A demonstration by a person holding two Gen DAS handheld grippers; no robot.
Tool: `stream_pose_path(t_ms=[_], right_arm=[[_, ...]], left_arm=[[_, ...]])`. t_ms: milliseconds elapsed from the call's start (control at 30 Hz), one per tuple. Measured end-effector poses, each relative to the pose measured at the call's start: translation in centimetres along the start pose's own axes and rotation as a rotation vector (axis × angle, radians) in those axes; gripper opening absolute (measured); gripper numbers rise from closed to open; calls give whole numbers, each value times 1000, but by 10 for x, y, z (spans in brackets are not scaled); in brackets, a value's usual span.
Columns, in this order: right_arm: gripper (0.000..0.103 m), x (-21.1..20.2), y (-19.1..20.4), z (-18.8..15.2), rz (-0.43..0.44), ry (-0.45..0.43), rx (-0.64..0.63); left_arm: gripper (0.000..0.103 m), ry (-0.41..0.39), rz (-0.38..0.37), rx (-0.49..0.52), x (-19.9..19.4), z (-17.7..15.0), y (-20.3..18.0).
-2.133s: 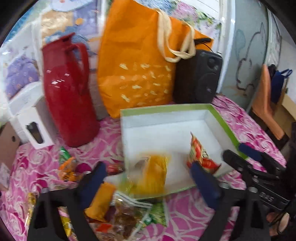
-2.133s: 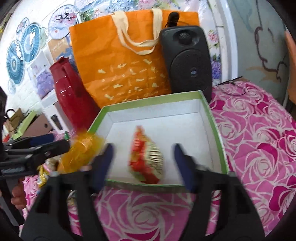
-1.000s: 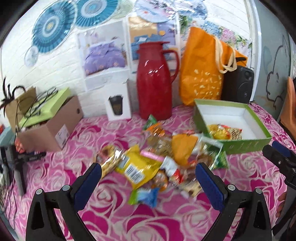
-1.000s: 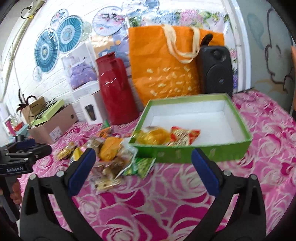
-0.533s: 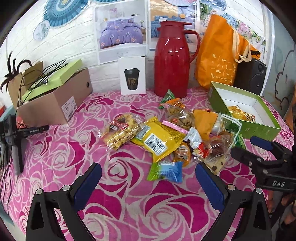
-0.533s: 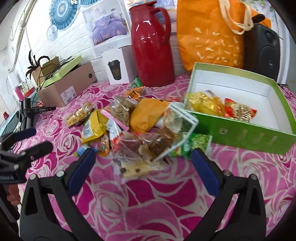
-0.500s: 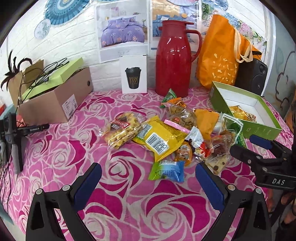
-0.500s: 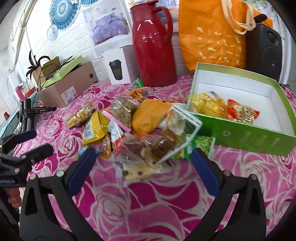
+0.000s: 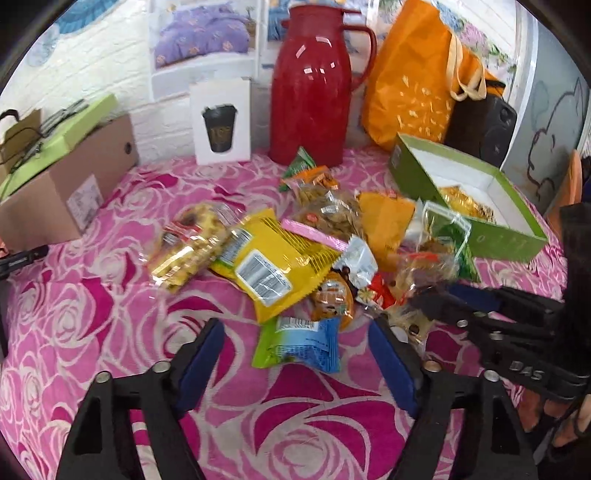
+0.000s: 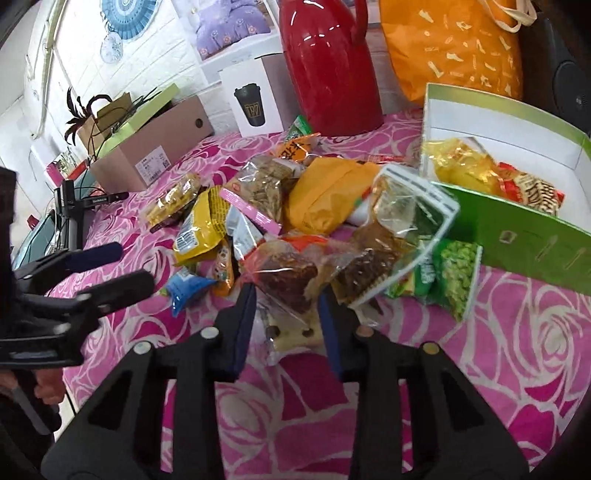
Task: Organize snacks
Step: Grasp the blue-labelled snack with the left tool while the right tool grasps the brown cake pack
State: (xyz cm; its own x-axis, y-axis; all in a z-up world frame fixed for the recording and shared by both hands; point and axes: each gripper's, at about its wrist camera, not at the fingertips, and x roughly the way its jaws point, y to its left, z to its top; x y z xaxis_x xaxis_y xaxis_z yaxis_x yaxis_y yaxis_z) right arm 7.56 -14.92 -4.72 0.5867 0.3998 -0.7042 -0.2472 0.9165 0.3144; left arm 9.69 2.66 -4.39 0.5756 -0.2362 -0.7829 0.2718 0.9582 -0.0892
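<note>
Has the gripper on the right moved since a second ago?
Yes. The right gripper has swung away from the green box toward the snack pile, and its jaws have just been closing around a clear packet of brown cakes.

A white brick wall (image 9: 110, 62) rises behind the bench (image 9: 92, 295), which wears a pink rose-patterned cloth. Blue paper fans (image 10: 123, 9) and a bedding poster (image 9: 201, 40) hang there in bright, even light.

"DAS" in white on the right gripper (image 9: 458, 291) body, "T97" on the white cup box (image 10: 255, 98)
</note>
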Motion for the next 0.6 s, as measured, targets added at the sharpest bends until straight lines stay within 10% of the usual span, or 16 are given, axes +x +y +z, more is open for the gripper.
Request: stream_pose_path(t_ms=[367,500,600], right_arm=[[34,-33,-22,-14,-12,-57,58],[34,-35,-28,-14,-10,-61,73],[34,-39,-27,-17,-10,-69,66]], left_arm=[[72,129,4,52,45,-2,-2],[39,125,-8,67,44,-5,-3],[38,136,-2,87,38,-7,-7]])
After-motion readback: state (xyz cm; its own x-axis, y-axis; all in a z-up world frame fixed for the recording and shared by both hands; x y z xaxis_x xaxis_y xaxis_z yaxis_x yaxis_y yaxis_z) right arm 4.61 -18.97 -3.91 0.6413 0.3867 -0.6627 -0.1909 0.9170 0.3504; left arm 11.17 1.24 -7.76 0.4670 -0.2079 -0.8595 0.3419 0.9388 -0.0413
